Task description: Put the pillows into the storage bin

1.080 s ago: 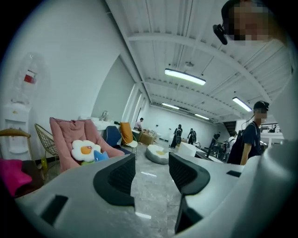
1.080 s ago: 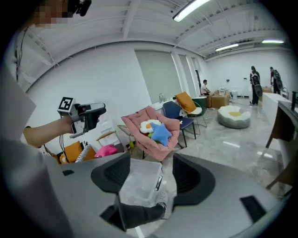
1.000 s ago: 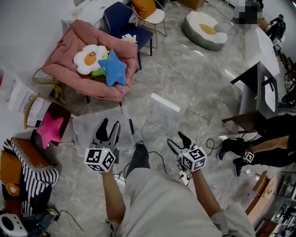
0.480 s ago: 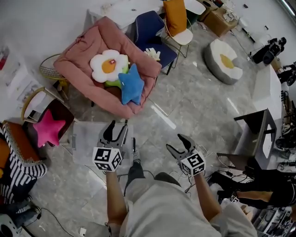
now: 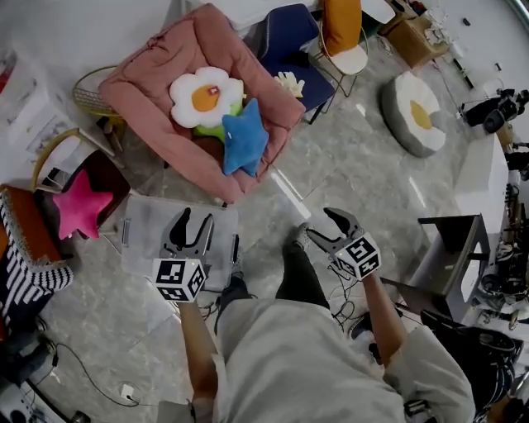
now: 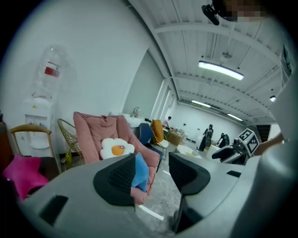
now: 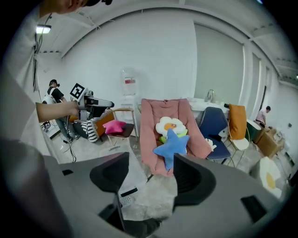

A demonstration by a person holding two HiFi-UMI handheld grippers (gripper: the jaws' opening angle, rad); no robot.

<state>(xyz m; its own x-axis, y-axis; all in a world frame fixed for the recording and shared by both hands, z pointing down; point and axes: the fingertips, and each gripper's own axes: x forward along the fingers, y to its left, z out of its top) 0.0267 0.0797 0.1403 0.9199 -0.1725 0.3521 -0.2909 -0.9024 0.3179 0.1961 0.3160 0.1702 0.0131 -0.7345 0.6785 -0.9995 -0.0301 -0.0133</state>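
A blue star pillow (image 5: 245,139) and a white flower pillow (image 5: 205,96) with a green one under it lie on a pink folding chair (image 5: 153,70). A pink star pillow (image 5: 80,205) rests on a dark chair at the left. The clear storage bin (image 5: 140,233) stands on the floor below the pink chair. My left gripper (image 5: 192,225) hangs open over the bin, nothing between its fingers. My right gripper (image 5: 324,225) is open and empty over the floor to the right. In the right gripper view the blue star pillow (image 7: 172,145) shows beyond the gap between the jaws.
A navy chair (image 5: 293,41) and a chair with an orange cushion (image 5: 343,25) stand behind the pink one. A round egg-shaped floor cushion (image 5: 417,113) lies at the right. Cables (image 5: 343,289) run over the floor near my feet. A striped cushion (image 5: 29,264) sits at the left.
The view has swung left and forward, so the pink chair and pillows appear closer. The right gripper has lifted and moved forward; the left stays over the bin.
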